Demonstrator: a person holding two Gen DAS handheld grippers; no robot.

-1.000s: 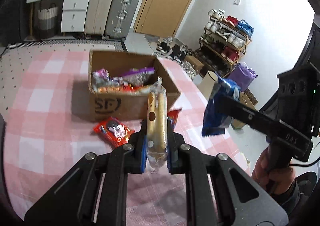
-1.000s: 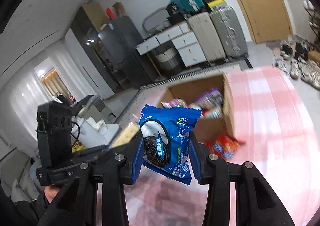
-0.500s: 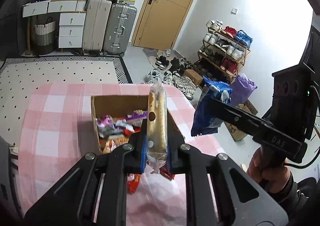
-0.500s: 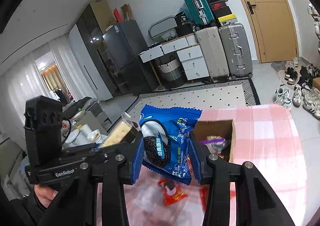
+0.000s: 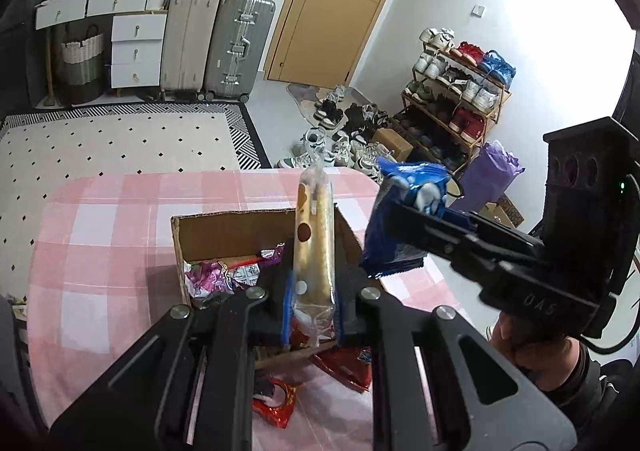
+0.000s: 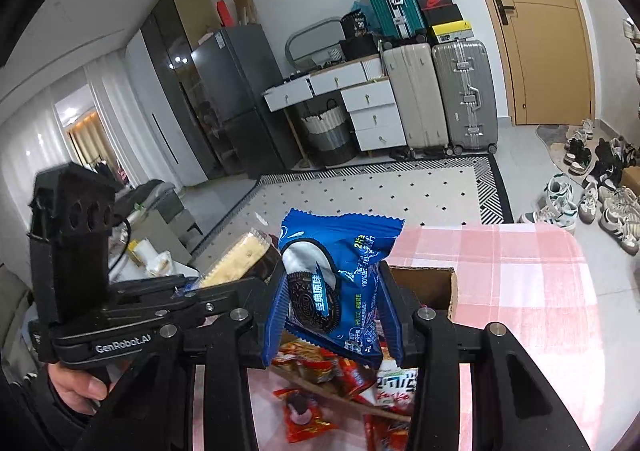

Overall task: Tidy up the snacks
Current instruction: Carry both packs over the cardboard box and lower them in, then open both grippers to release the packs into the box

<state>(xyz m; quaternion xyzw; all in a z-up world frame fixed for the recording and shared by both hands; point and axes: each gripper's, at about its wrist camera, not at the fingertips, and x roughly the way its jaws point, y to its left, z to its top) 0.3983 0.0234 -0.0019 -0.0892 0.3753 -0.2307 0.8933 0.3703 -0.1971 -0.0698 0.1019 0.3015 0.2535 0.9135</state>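
Note:
My left gripper (image 5: pixel 312 315) is shut on a clear pack of tan biscuits (image 5: pixel 314 247), held upright above the open cardboard box (image 5: pixel 224 227). The box holds several snack packets (image 5: pixel 216 277). My right gripper (image 6: pixel 332 323) is shut on a blue Oreo packet (image 6: pixel 336 283), held over the box's near edge (image 6: pixel 436 283). Each gripper shows in the other view: the right one (image 5: pixel 400 219) with the blue packet (image 5: pixel 404 227), the left one (image 6: pixel 256 275) with the biscuits (image 6: pixel 240 263).
The box stands on a table with a pink checked cloth (image 5: pixel 104 235). Red snack packets (image 5: pixel 276 403) lie on the cloth in front of the box, also in the right wrist view (image 6: pixel 304 411). Suitcases, drawers, a shoe rack (image 5: pixel 456 91) and a door stand behind.
Both grippers have risen and moved forward over the box, still holding their packets. The box now sits lower and closer in both views.

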